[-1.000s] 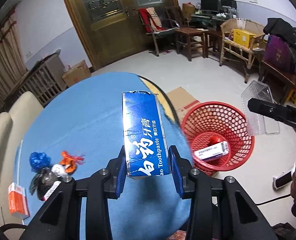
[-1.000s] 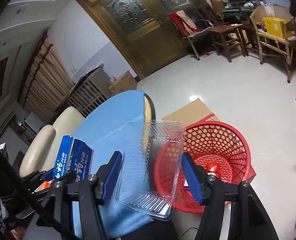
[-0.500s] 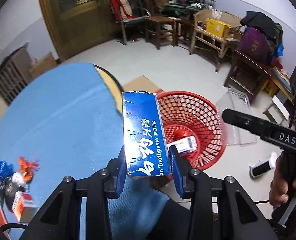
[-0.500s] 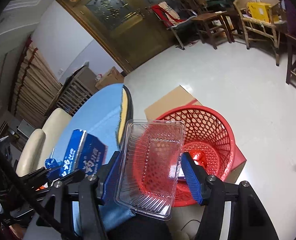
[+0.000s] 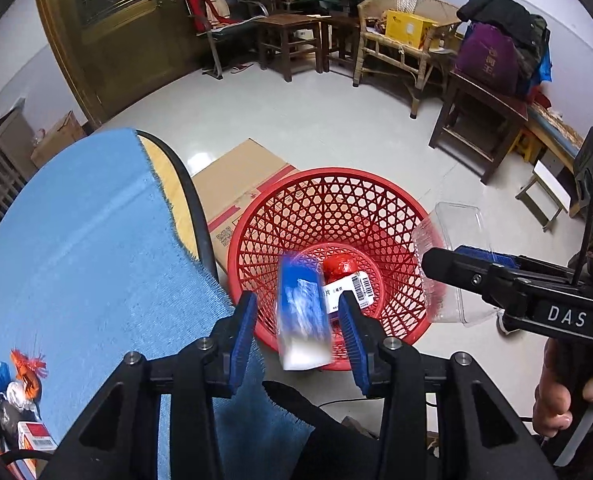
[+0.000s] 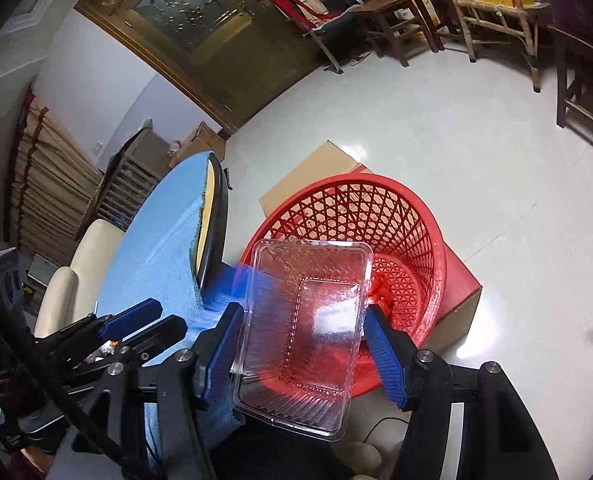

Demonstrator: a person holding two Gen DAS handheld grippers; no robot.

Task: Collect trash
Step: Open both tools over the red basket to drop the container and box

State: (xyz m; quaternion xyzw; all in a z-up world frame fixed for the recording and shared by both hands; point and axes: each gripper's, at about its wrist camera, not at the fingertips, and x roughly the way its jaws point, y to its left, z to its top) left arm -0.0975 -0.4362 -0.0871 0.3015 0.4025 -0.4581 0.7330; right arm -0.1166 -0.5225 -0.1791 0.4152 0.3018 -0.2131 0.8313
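Note:
A blue toothpaste box (image 5: 302, 320), blurred by motion, hangs between the pads of my left gripper (image 5: 296, 320), whose jaws are opening; a gap shows beside the box. It is over the near rim of the red mesh basket (image 5: 336, 200), which holds a red lump and a white labelled box (image 5: 352, 284). My right gripper (image 6: 300, 328) is shut on a clear plastic tray (image 6: 304, 320) and holds it tilted over the basket (image 6: 376, 184). The tray (image 5: 460, 216) also shows at the basket's right side in the left wrist view.
The blue-clothed round table (image 5: 76, 260) borders the basket on the left, with wrappers and small boxes (image 5: 20, 376) near its front edge. A cardboard box (image 5: 236, 184) lies by the basket. Chairs and small tables line the far wall. A person's hand (image 5: 556, 400) holds the right gripper.
Both grippers have moved off the table and down over the red basket. The toothpaste box has slid lower between the left pads and gone blurred. The tray stays gripped.

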